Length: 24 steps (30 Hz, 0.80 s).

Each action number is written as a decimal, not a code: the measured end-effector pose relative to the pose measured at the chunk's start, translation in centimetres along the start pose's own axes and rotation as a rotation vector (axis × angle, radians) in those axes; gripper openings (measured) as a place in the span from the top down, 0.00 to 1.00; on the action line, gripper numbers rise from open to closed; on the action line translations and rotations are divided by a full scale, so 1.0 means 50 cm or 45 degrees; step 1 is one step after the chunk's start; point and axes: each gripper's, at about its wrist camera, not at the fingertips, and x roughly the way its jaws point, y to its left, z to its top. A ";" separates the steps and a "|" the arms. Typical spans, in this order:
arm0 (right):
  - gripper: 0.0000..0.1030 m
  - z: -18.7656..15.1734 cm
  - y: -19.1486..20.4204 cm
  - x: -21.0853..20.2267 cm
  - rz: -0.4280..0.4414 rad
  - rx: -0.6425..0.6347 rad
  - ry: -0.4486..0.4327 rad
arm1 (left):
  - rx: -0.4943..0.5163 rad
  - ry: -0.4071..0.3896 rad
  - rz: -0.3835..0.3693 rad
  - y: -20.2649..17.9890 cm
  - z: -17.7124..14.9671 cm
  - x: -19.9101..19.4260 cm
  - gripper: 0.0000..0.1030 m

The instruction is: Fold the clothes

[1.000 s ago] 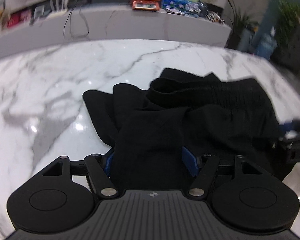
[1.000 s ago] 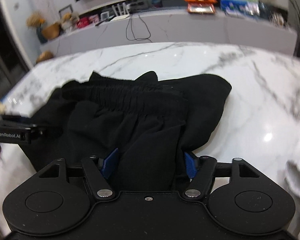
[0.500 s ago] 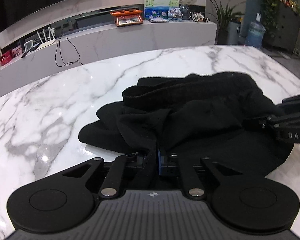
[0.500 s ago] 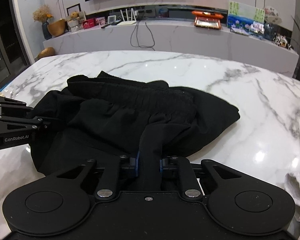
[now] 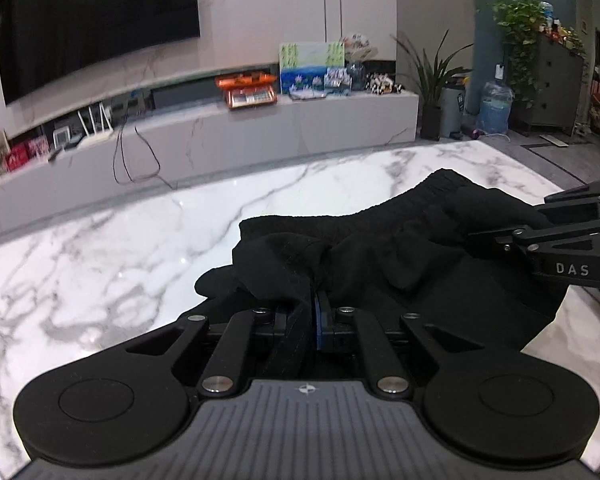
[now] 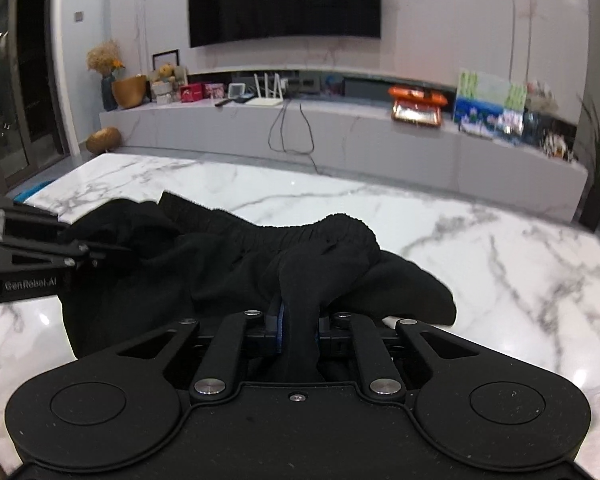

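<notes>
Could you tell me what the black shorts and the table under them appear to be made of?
The black shorts look like a soft matte woven or knit fabric: they drape, crease and bunch at the gathered elastic waistband. The table looks like polished white marble or a marble-look slab: grey veins and glossy light reflections; which one cannot be told.

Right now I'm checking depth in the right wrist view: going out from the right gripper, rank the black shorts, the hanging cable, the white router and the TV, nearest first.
1. Black shorts: pinched in the right gripper jaws, on the table.
2. Hanging cable: down the cabinet front, beyond the table.
3. White router: on the cabinet top, left of centre.
4. TV: on the wall above.
</notes>
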 end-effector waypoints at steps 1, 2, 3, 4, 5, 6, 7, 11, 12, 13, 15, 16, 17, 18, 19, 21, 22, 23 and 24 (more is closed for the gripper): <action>0.90 0.001 0.002 -0.015 0.000 -0.009 -0.012 | -0.002 -0.003 -0.003 -0.004 0.002 -0.007 0.92; 0.90 0.003 0.001 -0.029 0.003 -0.008 -0.020 | -0.002 -0.008 -0.009 -0.011 0.005 -0.016 0.92; 0.90 0.005 0.000 -0.040 0.006 -0.005 -0.027 | -0.001 -0.013 -0.015 -0.019 0.008 -0.026 0.92; 0.90 0.006 -0.002 -0.054 0.010 0.001 -0.035 | -0.001 -0.019 -0.021 -0.026 0.012 -0.036 0.92; 0.90 0.007 -0.006 -0.072 0.013 0.007 -0.047 | 0.007 -0.030 -0.028 -0.037 0.022 -0.050 0.92; 0.90 0.010 -0.009 -0.097 0.012 0.001 -0.061 | 0.007 -0.039 -0.037 -0.045 0.031 -0.060 0.92; 0.90 0.014 -0.013 -0.121 0.005 -0.015 -0.076 | 0.006 -0.046 -0.047 -0.053 0.039 -0.069 0.92; 0.90 0.026 -0.038 -0.191 -0.015 -0.055 -0.100 | 0.015 -0.076 -0.089 -0.085 0.071 -0.092 0.92; 0.90 0.030 -0.048 -0.208 -0.018 -0.063 -0.103 | 0.016 -0.097 -0.114 -0.102 0.086 -0.099 0.92; 0.90 0.034 -0.056 -0.222 -0.026 -0.071 -0.105 | 0.013 -0.110 -0.136 -0.115 0.098 -0.102 0.92; 0.90 0.041 -0.083 -0.256 -0.057 -0.094 -0.114 | 0.002 -0.134 -0.173 -0.135 0.119 -0.102 0.92; 0.90 0.046 -0.097 -0.271 -0.071 -0.102 -0.120 | 0.000 -0.146 -0.192 -0.149 0.130 -0.100 0.92; 0.90 0.050 -0.111 -0.286 -0.086 -0.109 -0.126 | 0.000 -0.150 -0.198 -0.150 0.133 -0.099 0.92; 0.90 0.053 -0.128 -0.304 -0.103 -0.115 -0.133 | 0.008 -0.171 -0.228 -0.173 0.150 -0.091 0.92; 0.90 0.056 -0.148 -0.322 -0.123 -0.118 -0.141 | 0.013 -0.180 -0.241 -0.181 0.158 -0.087 0.92; 0.90 0.059 -0.186 -0.346 -0.164 -0.128 -0.150 | 0.014 -0.202 -0.297 -0.214 0.183 -0.067 0.92; 0.90 0.057 -0.206 -0.355 -0.186 -0.131 -0.150 | 0.004 -0.207 -0.320 -0.227 0.191 -0.056 0.92; 0.90 0.055 -0.227 -0.363 -0.206 -0.131 -0.150 | -0.006 -0.211 -0.342 -0.241 0.199 -0.045 0.92; 0.90 0.052 -0.247 -0.371 -0.222 -0.127 -0.148 | -0.015 -0.216 -0.364 -0.255 0.207 -0.033 0.92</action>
